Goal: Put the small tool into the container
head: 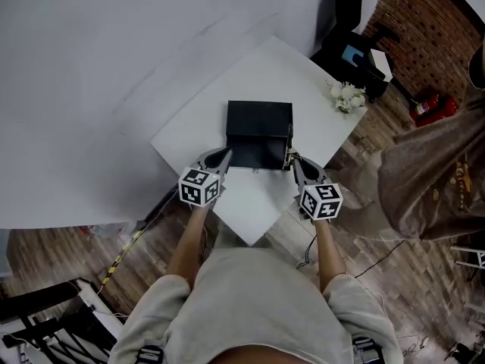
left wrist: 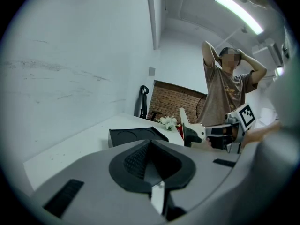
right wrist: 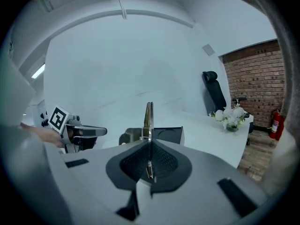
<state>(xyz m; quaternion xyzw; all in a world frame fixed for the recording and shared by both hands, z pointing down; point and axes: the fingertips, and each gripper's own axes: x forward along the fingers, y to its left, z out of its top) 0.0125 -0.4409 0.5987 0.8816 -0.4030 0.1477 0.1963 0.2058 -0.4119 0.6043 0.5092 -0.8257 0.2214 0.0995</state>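
Pinching the lower part of the thin metal tool (right wrist: 148, 118), the right gripper (right wrist: 149, 144) has its jaws pressed together on it, and the tool stands upright by the near right corner of the black container (right wrist: 166, 134). A tilt on so narrow a hold could let it pivot or slip onto the white table (head: 250, 203). The left gripper (left wrist: 150, 143) is closed on nothing at the container's other near corner, where a nudge might shift the box

Head view steeply down from above, gripper views low, both sharing container (head: 259, 127)
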